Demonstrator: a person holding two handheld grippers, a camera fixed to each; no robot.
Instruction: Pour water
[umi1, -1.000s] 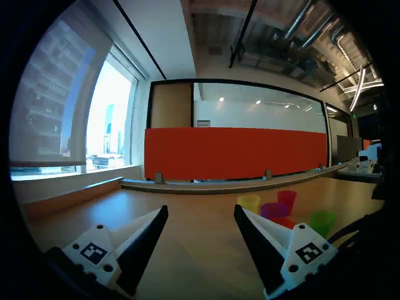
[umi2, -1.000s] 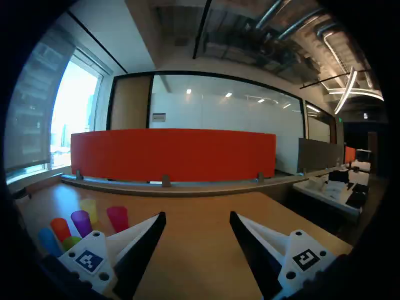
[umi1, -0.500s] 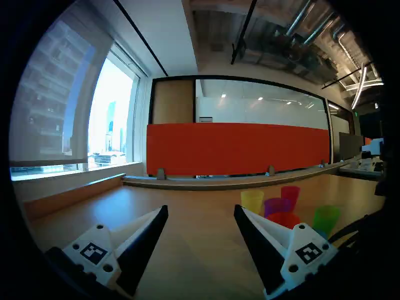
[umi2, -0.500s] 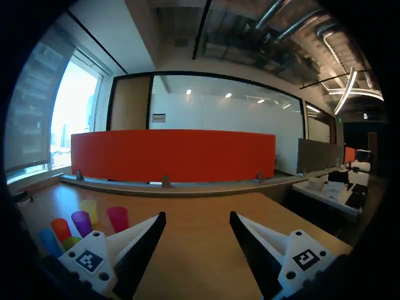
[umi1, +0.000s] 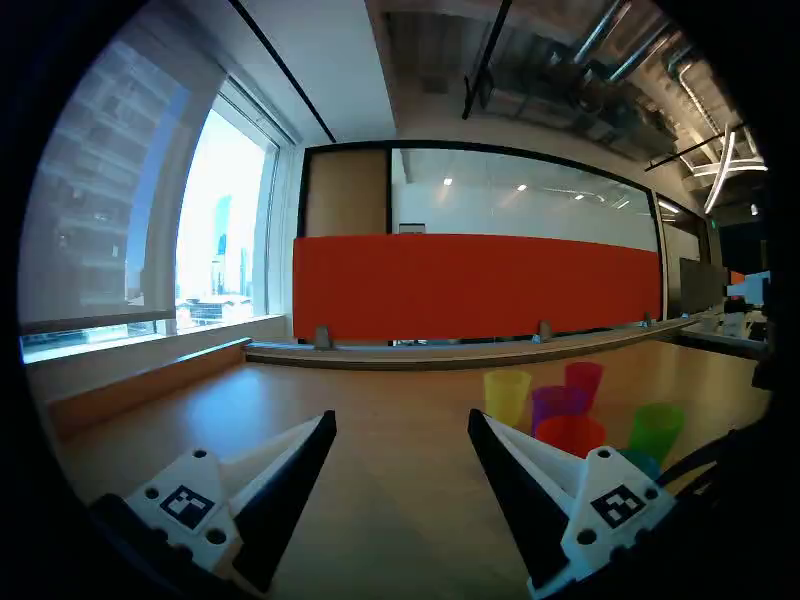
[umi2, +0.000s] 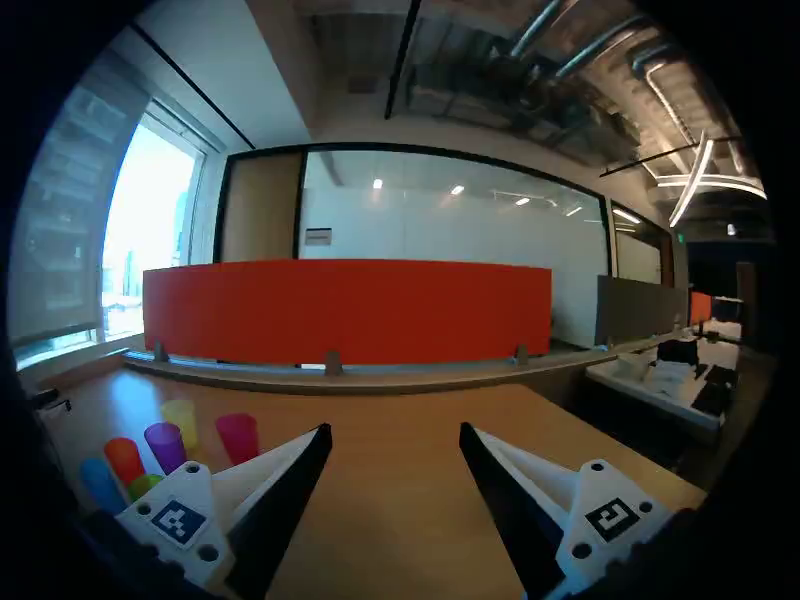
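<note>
Several coloured plastic cups stand in a cluster on the wooden table. In the left gripper view they sit to the right, behind my right finger: yellow cup, purple cup, pink cup, red cup, green cup. My left gripper is open and empty. In the right gripper view the cups stand at lower left: yellow cup, pink cup, purple cup, red cup, blue cup. My right gripper is open with nothing between its fingers.
The wooden table runs back to an orange divider panel at its far edge. A window sill lies on the left. Other desks with items stand beyond the table's right edge.
The left gripper view has tipped down slightly, so the cups sit a little higher and show more fully. The right gripper view is nearly unchanged.
</note>
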